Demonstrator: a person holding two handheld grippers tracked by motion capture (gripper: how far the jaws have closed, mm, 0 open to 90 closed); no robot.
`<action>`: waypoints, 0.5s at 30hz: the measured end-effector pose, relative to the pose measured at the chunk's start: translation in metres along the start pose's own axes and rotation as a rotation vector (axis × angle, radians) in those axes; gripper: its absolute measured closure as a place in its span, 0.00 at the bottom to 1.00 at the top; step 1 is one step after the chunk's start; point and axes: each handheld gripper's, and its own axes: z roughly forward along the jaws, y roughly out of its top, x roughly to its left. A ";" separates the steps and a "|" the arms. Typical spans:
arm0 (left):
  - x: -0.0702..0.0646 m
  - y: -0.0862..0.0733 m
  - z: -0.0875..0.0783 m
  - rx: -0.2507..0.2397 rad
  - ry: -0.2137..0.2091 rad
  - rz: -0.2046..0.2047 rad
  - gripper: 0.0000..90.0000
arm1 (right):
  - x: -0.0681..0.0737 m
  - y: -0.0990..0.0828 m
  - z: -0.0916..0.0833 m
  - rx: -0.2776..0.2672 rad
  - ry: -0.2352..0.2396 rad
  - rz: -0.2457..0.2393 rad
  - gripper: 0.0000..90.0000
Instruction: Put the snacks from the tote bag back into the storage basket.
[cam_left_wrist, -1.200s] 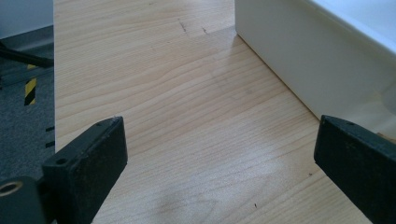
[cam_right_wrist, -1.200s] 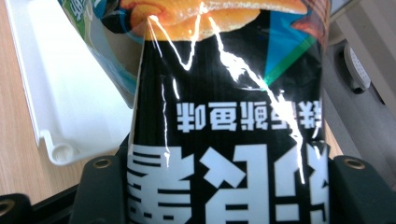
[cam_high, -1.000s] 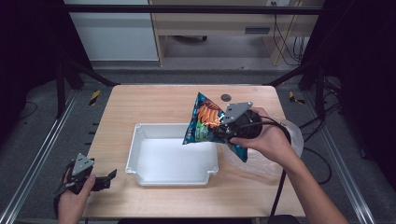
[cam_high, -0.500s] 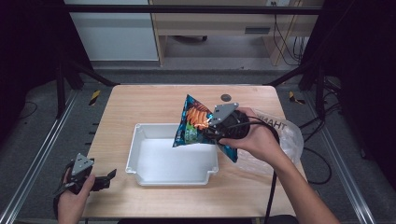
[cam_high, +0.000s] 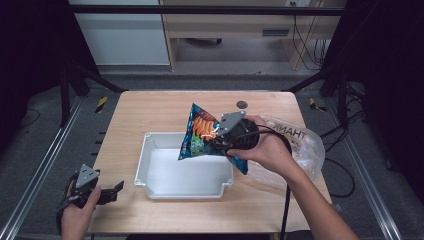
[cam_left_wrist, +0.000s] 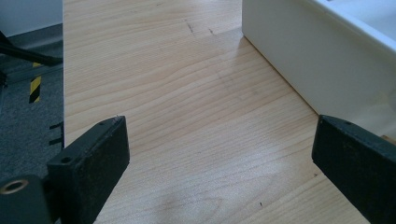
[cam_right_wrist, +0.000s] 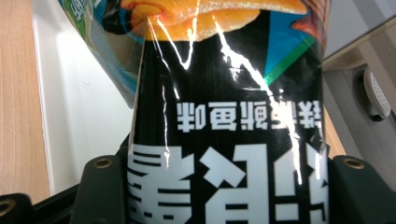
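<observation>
A snack bag (cam_high: 202, 135), blue and black with orange chips printed on it, hangs tilted over the right half of the white tray (cam_high: 165, 185). My right gripper (cam_high: 222, 139) is shut on the bag. In the right gripper view the bag (cam_right_wrist: 229, 112) sits squeezed between both jaws, with the tray wall (cam_right_wrist: 79, 107) behind it. My left gripper (cam_high: 112, 192) rests at the table's front left corner, left of the tray. Its jaws stand wide apart over bare wood in the left gripper view, with the tray wall (cam_left_wrist: 308, 56) to the right.
A clear plastic bag (cam_high: 300, 145) with printed letters lies on the table to the right of the tray, under my right forearm. A small dark round hole (cam_high: 242, 104) marks the far part of the wooden table (cam_high: 150, 112). Metal frame rails run along both sides.
My right gripper has carried the snack bag leftward, from above the tray's right edge to over the tray's right half. The left gripper has stayed put.
</observation>
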 end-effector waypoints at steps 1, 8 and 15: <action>0.000 0.000 0.000 0.000 0.000 0.000 0.04 | 0.000 0.000 0.001 0.001 0.001 -0.002 0.44; 0.000 0.000 -0.001 -0.003 0.000 -0.002 0.04 | 0.002 0.008 0.009 -0.004 0.013 -0.007 0.44; 0.001 0.000 -0.001 -0.004 -0.001 -0.002 0.04 | 0.006 0.017 0.018 -0.007 0.029 -0.017 0.44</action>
